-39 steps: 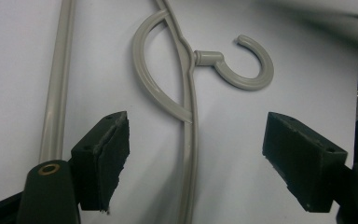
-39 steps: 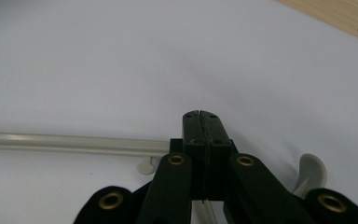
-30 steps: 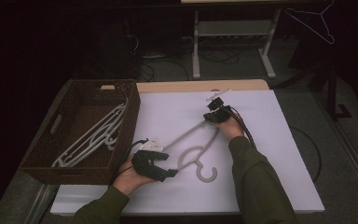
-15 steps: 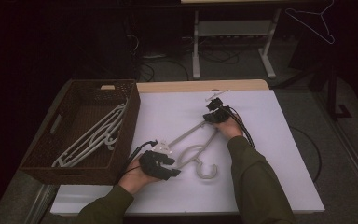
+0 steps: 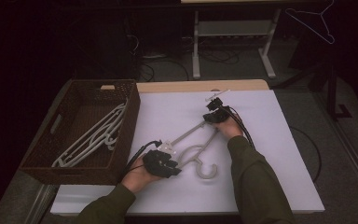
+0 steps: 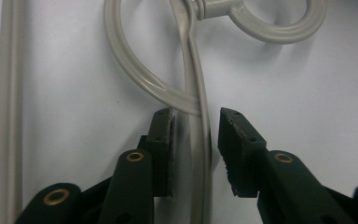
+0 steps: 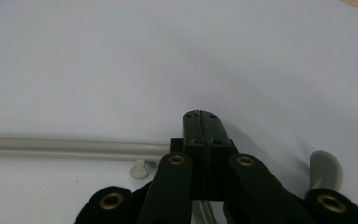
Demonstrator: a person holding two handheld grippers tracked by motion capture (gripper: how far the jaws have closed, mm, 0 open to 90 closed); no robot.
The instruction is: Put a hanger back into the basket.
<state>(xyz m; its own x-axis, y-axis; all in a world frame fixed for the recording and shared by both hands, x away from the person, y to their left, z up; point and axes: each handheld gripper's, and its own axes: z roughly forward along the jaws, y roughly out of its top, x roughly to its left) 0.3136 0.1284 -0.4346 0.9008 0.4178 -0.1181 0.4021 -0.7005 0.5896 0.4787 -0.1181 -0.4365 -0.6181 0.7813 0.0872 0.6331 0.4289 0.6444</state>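
Note:
A pale grey plastic hanger [image 5: 189, 134] lies flat on the white table sheet [image 5: 270, 154]. My left gripper [image 5: 168, 165] sits at its near end. In the left gripper view the hanger's arm [image 6: 198, 93] runs between the jaws of the left gripper [image 6: 196, 114]. Those jaws have just been closing, with a thin gap still on each side of the arm. My right gripper [image 5: 216, 114] is at the hanger's far end. In the right gripper view its jaws [image 7: 200, 114] are tight together over the corner where the bar [image 7: 74, 147] ends, and a pale strip of hanger runs in between them.
A brown wicker basket [image 5: 131, 116] stands at the table's left and holds several grey hangers [image 5: 93, 137]. Beyond the table's far edge are a metal stand [image 5: 196, 51] and a wire hanger [image 5: 314, 23] hanging at the upper right.
The left gripper has edged a little right onto the hanger's arm and its jaws have narrowed around it. The right hand and the hanger have stayed put.

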